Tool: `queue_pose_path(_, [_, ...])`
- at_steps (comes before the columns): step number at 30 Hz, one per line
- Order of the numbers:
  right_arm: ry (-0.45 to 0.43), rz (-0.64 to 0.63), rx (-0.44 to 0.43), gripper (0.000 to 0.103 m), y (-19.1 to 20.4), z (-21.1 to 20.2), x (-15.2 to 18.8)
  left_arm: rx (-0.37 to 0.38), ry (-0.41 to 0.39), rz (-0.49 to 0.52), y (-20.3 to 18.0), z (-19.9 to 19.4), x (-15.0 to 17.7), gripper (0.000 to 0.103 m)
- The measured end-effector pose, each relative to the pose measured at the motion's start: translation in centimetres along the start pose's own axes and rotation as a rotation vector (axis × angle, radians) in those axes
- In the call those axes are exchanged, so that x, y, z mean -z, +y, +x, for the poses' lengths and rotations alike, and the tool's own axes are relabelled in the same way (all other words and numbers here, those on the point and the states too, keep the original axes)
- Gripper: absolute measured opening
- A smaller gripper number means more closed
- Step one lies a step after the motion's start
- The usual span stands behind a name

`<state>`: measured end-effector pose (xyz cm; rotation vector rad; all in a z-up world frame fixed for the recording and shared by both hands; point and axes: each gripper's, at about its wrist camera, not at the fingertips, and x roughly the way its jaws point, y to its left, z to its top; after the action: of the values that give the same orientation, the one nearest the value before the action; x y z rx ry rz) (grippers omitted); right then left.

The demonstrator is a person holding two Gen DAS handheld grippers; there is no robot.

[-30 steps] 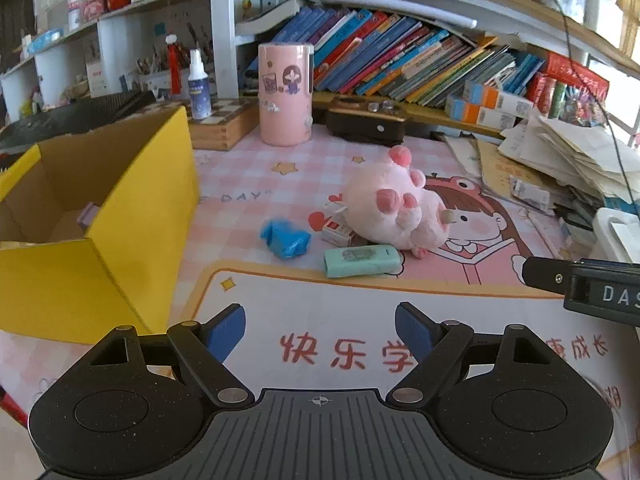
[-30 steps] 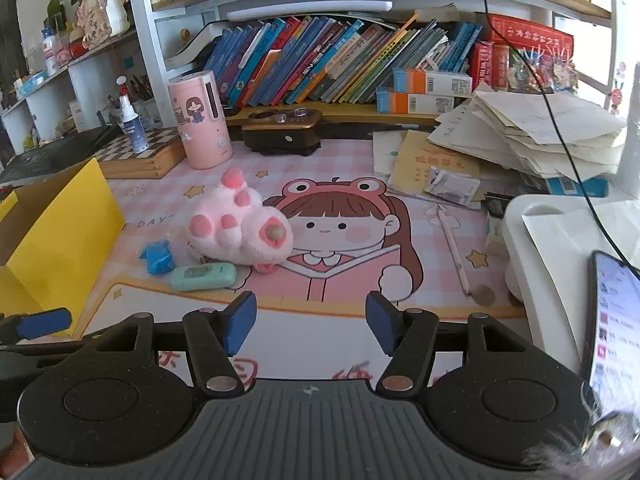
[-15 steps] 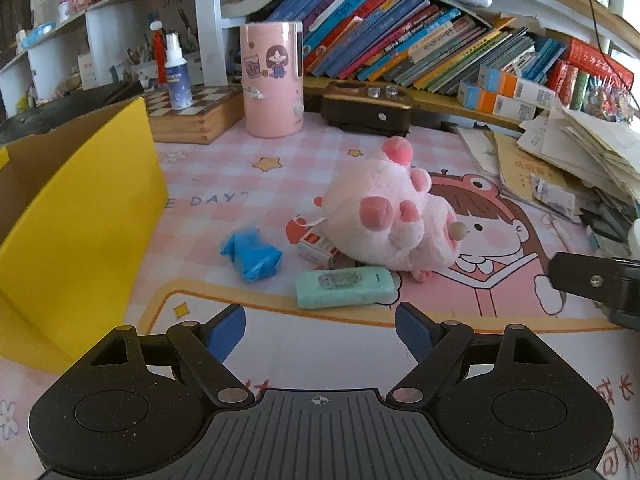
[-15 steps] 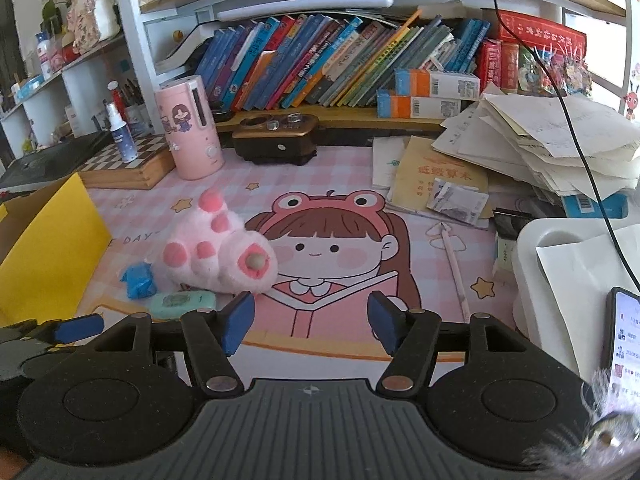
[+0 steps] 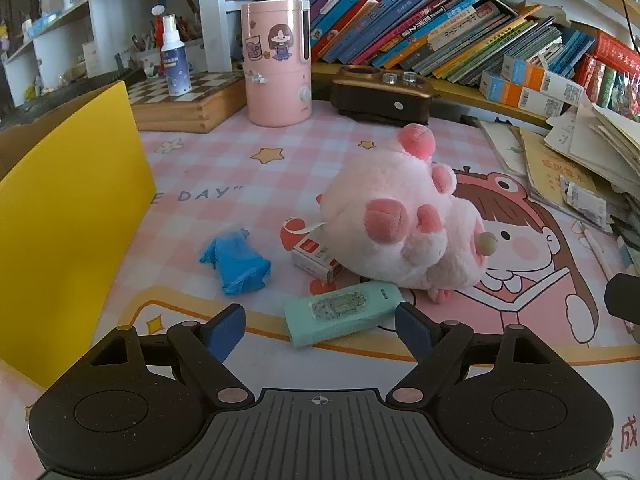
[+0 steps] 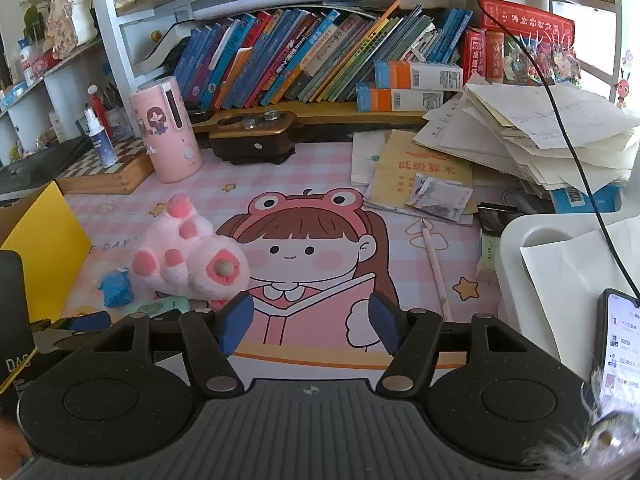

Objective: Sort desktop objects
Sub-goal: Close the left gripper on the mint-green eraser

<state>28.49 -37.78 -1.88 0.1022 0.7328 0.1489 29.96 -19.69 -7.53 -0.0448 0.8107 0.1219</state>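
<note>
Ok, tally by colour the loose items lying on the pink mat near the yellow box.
Pink: 1, the plush toy
Blue: 1, the crumpled blue wrapper
Mint green: 1, the flat case
White and red: 1, the small carton, partly under the plush
Total: 4

From my left claw's view, the plush toy (image 5: pixel 404 220) sits mid-frame, a small carton (image 5: pixel 314 258) tucked against its left, the flat case (image 5: pixel 344 312) below, the crumpled wrapper (image 5: pixel 236 260) further left, the cardboard box (image 5: pixel 72 220) at left edge.

Both the left gripper (image 5: pixel 320 326) and right gripper (image 6: pixel 311 322) are speckled black with blue pads
</note>
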Motion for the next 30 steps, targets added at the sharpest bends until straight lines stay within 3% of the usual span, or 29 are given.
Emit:
queue_pose_path(28, [0.017,-0.005,-0.002,0.062,-0.5,0.7,-0.1,-0.014,0.014,-0.003,-1.0,1.6,-0.3,0.083])
queue_pose_path(29, [0.018,-0.005,-0.002,0.062,-0.5,0.7,-0.1,-0.014,0.013,-0.001,-1.0,1.6,-0.3,0.082])
queue_pose_path(30, [0.017,-0.006,-0.003,0.062,-0.5,0.7,-0.1,-0.015,0.01,0.003,-1.0,1.6,-0.3,0.073])
